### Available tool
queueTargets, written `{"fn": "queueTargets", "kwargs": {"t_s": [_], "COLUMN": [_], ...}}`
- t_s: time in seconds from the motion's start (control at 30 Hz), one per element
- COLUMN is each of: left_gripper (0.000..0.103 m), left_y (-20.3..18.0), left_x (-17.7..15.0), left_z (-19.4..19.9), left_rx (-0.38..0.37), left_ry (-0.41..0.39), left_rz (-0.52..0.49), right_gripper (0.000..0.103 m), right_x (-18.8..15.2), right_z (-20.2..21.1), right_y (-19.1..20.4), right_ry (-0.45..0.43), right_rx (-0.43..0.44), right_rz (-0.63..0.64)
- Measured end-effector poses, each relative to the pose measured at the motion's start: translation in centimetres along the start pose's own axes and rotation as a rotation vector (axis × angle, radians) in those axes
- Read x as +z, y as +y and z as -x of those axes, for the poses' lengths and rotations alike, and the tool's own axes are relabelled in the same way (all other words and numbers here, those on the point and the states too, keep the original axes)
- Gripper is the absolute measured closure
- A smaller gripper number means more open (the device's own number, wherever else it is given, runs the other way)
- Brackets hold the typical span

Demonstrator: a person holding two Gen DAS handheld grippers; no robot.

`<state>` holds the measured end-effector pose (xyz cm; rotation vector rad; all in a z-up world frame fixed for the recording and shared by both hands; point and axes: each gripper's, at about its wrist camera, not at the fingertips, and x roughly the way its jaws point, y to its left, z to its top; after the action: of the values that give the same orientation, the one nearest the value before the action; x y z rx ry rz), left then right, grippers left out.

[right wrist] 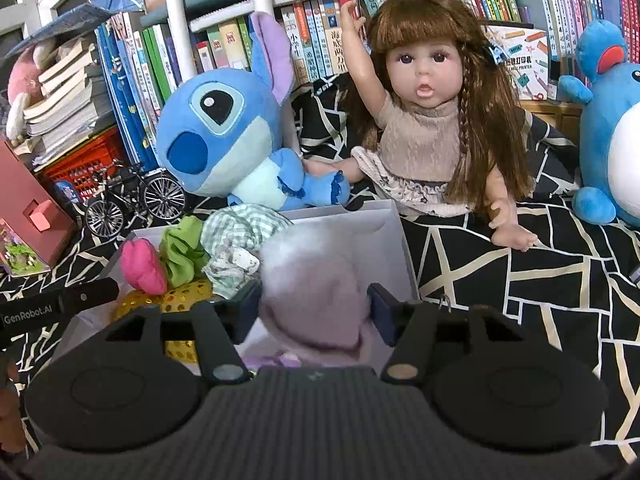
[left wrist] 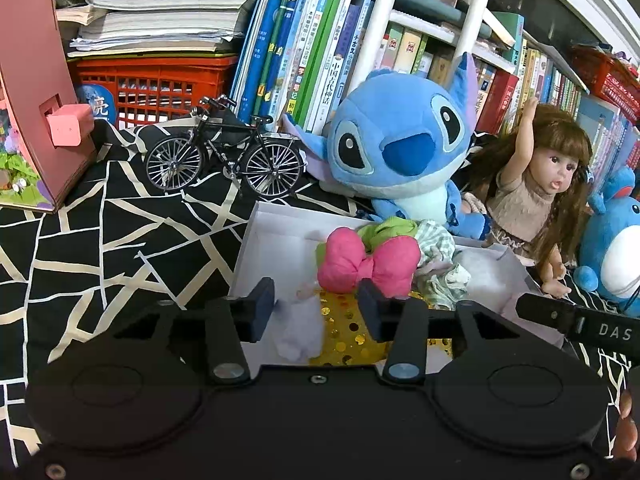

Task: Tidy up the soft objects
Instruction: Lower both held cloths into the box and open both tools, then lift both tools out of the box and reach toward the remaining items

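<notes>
Lilac soft toy [right wrist: 316, 304]: in the near end of the white box [right wrist: 384, 232], blurred, between the pads of both claws.
Right claw [right wrist: 316, 312]: spread, pads beside the toy, not clearly pressing.
Left claw [left wrist: 316, 312]: spread, white-lilac limb between the pads, untouched.
Already in box: pink bow [left wrist: 368, 262], green scrunchie [right wrist: 182, 254], checked cloth [right wrist: 244, 228], gold sequin piece [left wrist: 348, 328].
Progress: 5 soft items boxed, seemingly far along.
Left out: Stitch plush [left wrist: 400, 148], doll [right wrist: 420, 120], blue penguin plush [right wrist: 612, 128] on the patterned black cloth [left wrist: 100, 240]; likely too large.
</notes>
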<state>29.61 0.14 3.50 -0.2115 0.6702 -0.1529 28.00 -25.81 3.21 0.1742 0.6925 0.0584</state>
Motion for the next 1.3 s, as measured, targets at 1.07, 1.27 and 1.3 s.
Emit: {"fn": "queueTargets", "kwargs": {"t_s": [1.07,1.27,1.3], "left_gripper": [0.014,0.013,0.013], "left_y": [0.0,-0.3,-0.3], "left_x": [-3.7,-5.0,-5.2], "left_z": [9.2,10.8,11.1], "left_rx": [-0.036,-0.041,-0.039], "left_ry": [-0.099,-0.118,-0.121], "left_rz": [-0.039,-0.059,-0.063], "right_gripper": [0.002,0.0,0.0], "right_x": [-4.1,-5.9,-6.2], "right_z": [9.0,10.2,10.4], "right_y": [2.8,3.1,3.2], "right_ry": [-0.104,-0.108,-0.109], "right_rx": [0.196,0.226,0.232], "right_rz": [0.122,0.136,0.136]}}
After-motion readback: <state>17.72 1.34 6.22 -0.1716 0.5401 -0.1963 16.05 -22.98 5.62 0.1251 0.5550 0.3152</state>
